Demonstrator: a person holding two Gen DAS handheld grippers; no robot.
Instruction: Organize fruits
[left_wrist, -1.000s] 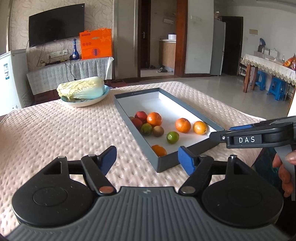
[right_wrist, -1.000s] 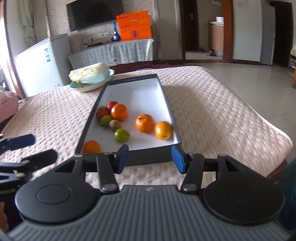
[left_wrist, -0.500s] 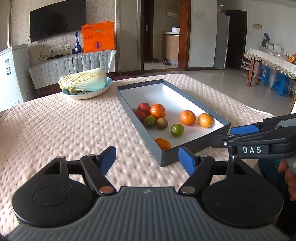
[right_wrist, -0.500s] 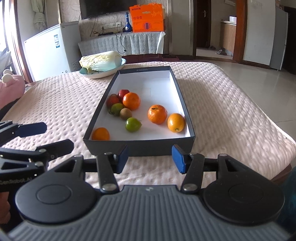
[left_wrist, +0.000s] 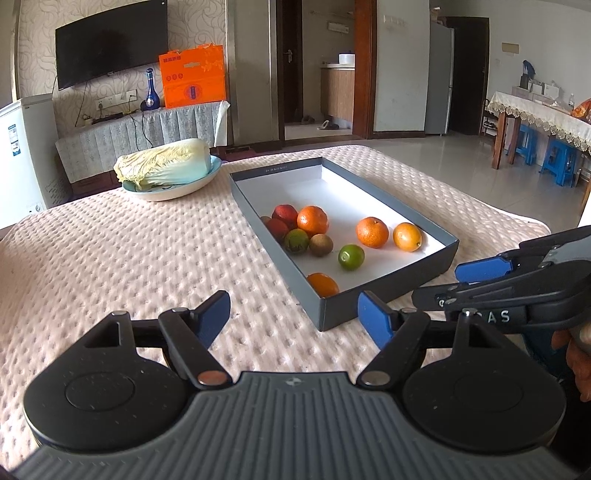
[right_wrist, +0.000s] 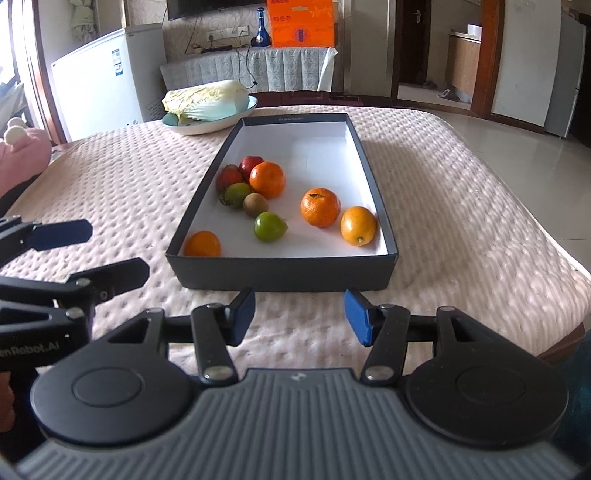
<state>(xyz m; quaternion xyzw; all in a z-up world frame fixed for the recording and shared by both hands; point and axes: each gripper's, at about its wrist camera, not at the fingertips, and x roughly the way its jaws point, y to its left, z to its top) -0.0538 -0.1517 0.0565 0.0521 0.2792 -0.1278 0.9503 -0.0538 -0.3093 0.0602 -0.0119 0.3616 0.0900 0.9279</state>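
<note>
A dark grey box (left_wrist: 384, 284) (right_wrist: 280, 273) with a white floor lies on the pink quilted cover. It holds several fruits: oranges (left_wrist: 372, 232) (right_wrist: 320, 207), a green lime (left_wrist: 351, 257) (right_wrist: 269, 226), a kiwi (right_wrist: 255, 204), red fruits (right_wrist: 251, 165) and a small orange in the near left corner (right_wrist: 202, 244). My left gripper (left_wrist: 293, 317) is open and empty, just before the box's near left corner. My right gripper (right_wrist: 299, 317) is open and empty, just before the box's near wall. Each gripper shows at the edge of the other's view.
A plate with a napa cabbage (left_wrist: 166, 168) (right_wrist: 207, 101) stands behind the box to the left. A white fridge (right_wrist: 107, 77), a TV stand and a doorway lie beyond. The cover drops off at the right edge (right_wrist: 546, 236).
Both grippers have risen and tilted down a little toward the box, so the fruits show from higher up. Both stay open. No fruit has moved.
</note>
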